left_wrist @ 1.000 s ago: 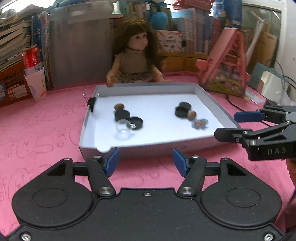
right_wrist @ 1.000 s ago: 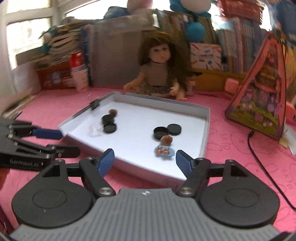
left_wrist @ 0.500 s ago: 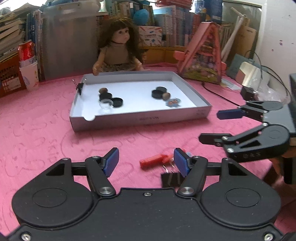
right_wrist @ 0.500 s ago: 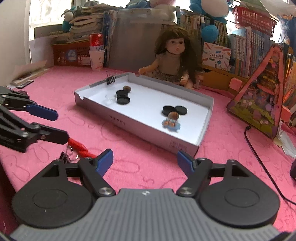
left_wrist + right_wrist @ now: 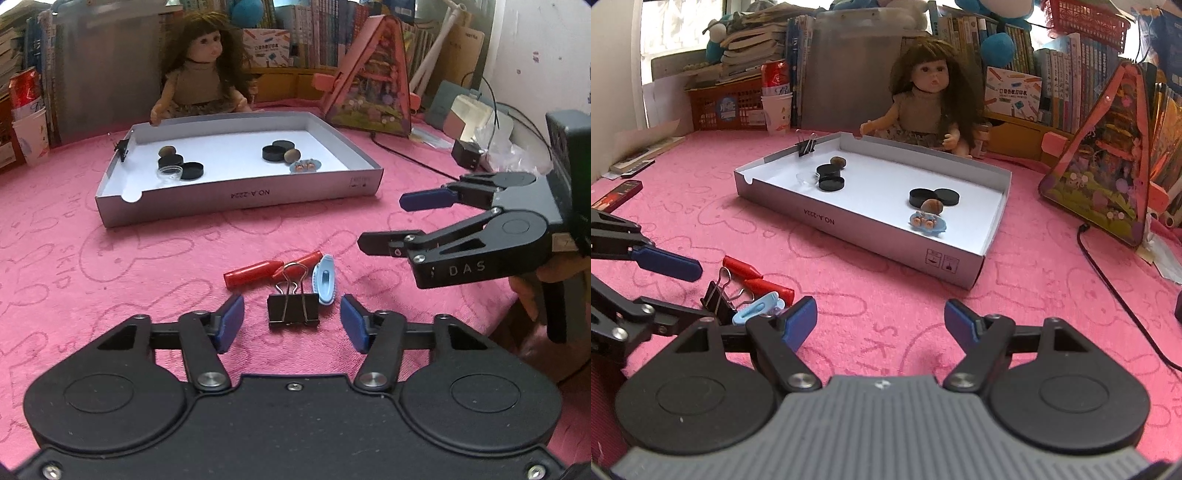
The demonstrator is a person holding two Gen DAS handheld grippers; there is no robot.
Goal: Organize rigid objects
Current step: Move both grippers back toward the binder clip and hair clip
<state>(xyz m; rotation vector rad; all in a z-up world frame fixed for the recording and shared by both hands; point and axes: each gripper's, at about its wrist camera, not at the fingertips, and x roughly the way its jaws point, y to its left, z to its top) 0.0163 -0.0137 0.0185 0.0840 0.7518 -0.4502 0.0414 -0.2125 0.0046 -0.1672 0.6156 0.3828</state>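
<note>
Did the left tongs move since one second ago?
Yes. The left tongs backed away from the tray, which now looks farther, and now frame the binder clip.

A black binder clip (image 5: 293, 308) stands on the pink desk, wire handles up. Touching it at one o'clock lies a pale blue oval clip (image 5: 325, 280); at twelve o'clock lie two red pointed caps (image 5: 271, 272), end to end. Farther at twelve o'clock, a shallow white box (image 5: 236, 194) holds black round lids, brown nuts, a clear dish
</note>
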